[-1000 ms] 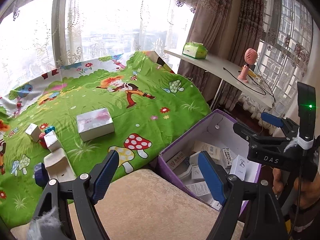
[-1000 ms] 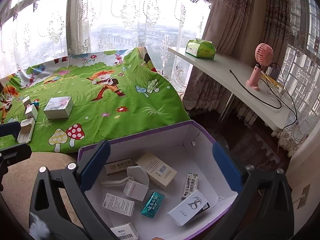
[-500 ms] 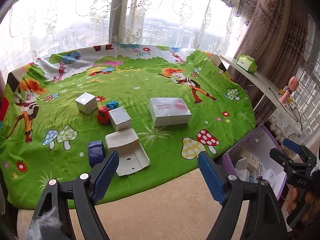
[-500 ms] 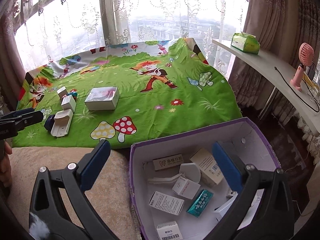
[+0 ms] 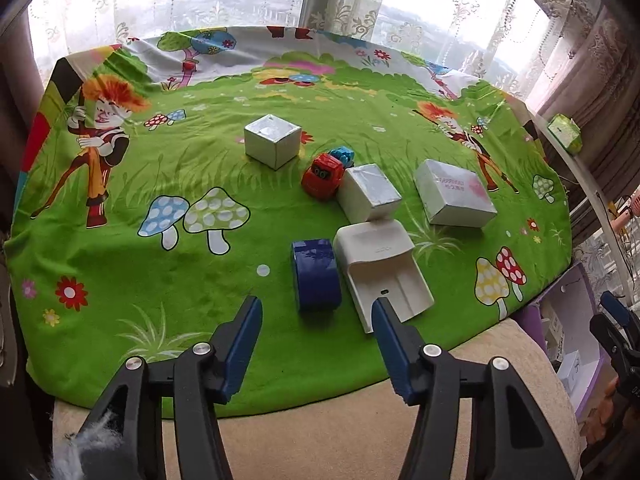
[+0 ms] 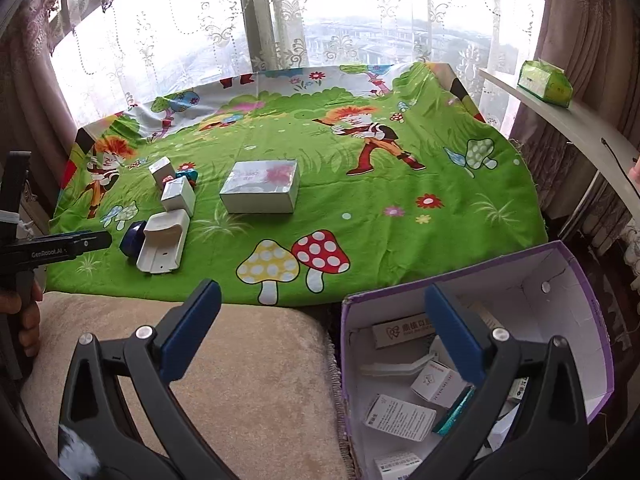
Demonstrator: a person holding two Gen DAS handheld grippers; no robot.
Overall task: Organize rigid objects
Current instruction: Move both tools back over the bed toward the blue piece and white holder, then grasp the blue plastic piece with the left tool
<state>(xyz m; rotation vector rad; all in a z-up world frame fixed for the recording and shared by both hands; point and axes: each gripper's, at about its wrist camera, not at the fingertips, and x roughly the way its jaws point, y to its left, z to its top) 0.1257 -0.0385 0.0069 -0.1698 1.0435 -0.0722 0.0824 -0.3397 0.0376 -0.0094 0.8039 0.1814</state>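
On the green cartoon cloth (image 5: pixel 120 260) lie a dark blue rounded box (image 5: pixel 316 274), a white open case (image 5: pixel 380 268), two silver boxes (image 5: pixel 368 196) (image 5: pixel 273 140), a red toy car (image 5: pixel 322 176) and a flat silver-pink box (image 5: pixel 454 194). My left gripper (image 5: pixel 316 312) points down at the blue box, which lies just beyond its fingertips. Its jaws are closing with nothing pressed between them. My right gripper (image 6: pixel 320 292) stands open and empty over the edge between the beige cushion and the purple box (image 6: pixel 576 280), which holds several small cartons.
A beige cushion (image 6: pixel 240 360) lies in front of the cloth. A white shelf at the right carries a green tissue pack (image 6: pixel 544 82). Lace curtains and a window close off the back. A person's hand (image 6: pixel 24 320) holds the left gripper's handle.
The left gripper swung left from the purple box to the items on the cloth, came lower and closer, and its jaws narrowed. The right gripper also turned left, so the purple box now sits lower right.
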